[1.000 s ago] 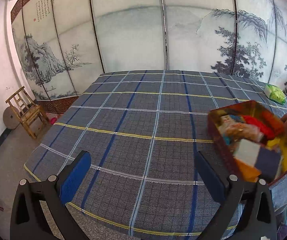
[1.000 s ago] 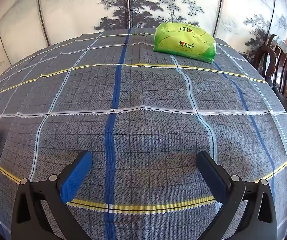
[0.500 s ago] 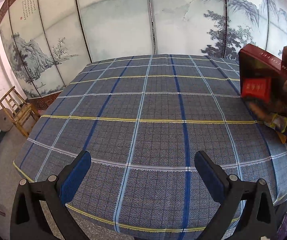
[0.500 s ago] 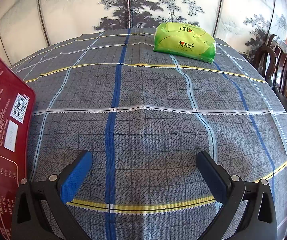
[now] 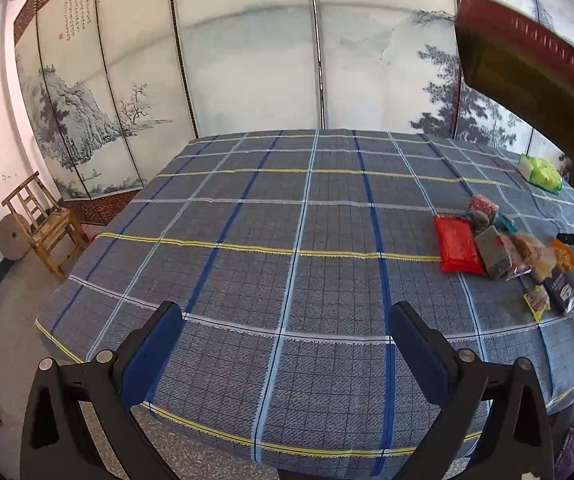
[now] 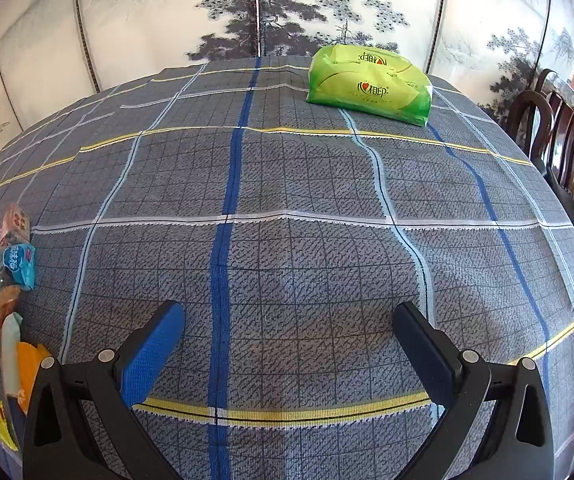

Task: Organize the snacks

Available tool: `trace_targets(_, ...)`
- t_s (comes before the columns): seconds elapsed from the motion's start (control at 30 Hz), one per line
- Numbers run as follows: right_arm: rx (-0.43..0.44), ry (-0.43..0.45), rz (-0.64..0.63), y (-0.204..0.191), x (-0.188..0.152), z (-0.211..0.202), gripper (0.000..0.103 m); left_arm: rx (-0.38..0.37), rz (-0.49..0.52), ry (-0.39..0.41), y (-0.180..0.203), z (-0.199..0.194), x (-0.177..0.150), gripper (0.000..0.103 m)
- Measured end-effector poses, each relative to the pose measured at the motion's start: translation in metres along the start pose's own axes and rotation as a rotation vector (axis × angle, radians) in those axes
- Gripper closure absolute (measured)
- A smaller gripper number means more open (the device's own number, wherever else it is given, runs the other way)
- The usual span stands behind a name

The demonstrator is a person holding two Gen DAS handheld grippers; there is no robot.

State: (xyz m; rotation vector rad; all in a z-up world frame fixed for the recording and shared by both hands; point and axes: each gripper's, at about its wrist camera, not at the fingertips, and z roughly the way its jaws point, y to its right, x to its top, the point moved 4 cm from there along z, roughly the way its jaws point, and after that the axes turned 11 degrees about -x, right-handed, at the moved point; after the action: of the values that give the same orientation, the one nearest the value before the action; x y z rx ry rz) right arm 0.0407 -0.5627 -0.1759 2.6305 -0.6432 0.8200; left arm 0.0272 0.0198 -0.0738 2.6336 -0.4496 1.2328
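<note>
A pile of several snack packets (image 5: pixel 499 246) lies on the plaid tablecloth (image 5: pixel 287 240) at the right of the left wrist view; the biggest is a flat red packet (image 5: pixel 457 244). The same pile shows at the left edge of the right wrist view (image 6: pixel 3 300). A bare hand holds a red box (image 5: pixel 527 68) tipped up in the air at the top right, above the pile. My left gripper (image 5: pixel 287 344) is open and empty over the table's near edge. My right gripper (image 6: pixel 287 344) is open and empty over bare cloth.
A green tissue pack (image 6: pixel 369 84) lies at the far side of the table. Dark wooden chairs (image 6: pixel 567 152) stand along the right edge. A small wooden chair (image 5: pixel 43 224) stands on the floor at the left. A painted folding screen (image 5: pixel 247 60) stands behind the table.
The hand lifted the red box off the table and tipped it over; the snacks fell out and now lie in a pile on the cloth. Both grippers stayed open.
</note>
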Motion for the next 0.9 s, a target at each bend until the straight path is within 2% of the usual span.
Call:
trace_targets(0.1,0.000,0.000,0.000,0.000,0.000,0.000,0.000,-0.059,-0.043,0.032,-0.006,-0.023,0.004,0.001)
trace_targets(0.2,0.000,0.000,0.000,0.000,0.000,0.000,0.000,-0.119,-0.062,0.102,-0.005,-0.052,0.005,0.001)
trace_targets(0.3,0.000,0.000,0.000,0.000,0.000,0.000,0.000,-0.135,-0.021,0.175,0.002,-0.076,0.004,0.001)
trace_targets(0.37,0.000,0.000,0.000,0.000,0.000,0.000,0.000,-0.122,0.028,0.189,0.012,-0.081,0.005,0.001)
trace_targets(0.43,0.000,0.000,0.000,0.000,0.000,0.000,0.000,-0.103,0.072,0.171,0.024,-0.074,0.008,0.001)
trace_targets(0.53,0.000,0.000,0.000,0.000,0.000,0.000,0.000,-0.113,0.094,0.135,0.037,-0.057,0.010,0.001)
trace_targets(0.8,0.000,0.000,0.000,0.000,0.000,0.000,0.000,-0.187,0.130,0.058,0.085,-0.009,0.010,0.001)
trace_targets(0.9,0.000,0.000,0.000,0.000,0.000,0.000,0.000,-0.228,0.189,0.047,0.115,0.003,0.007,0.001)
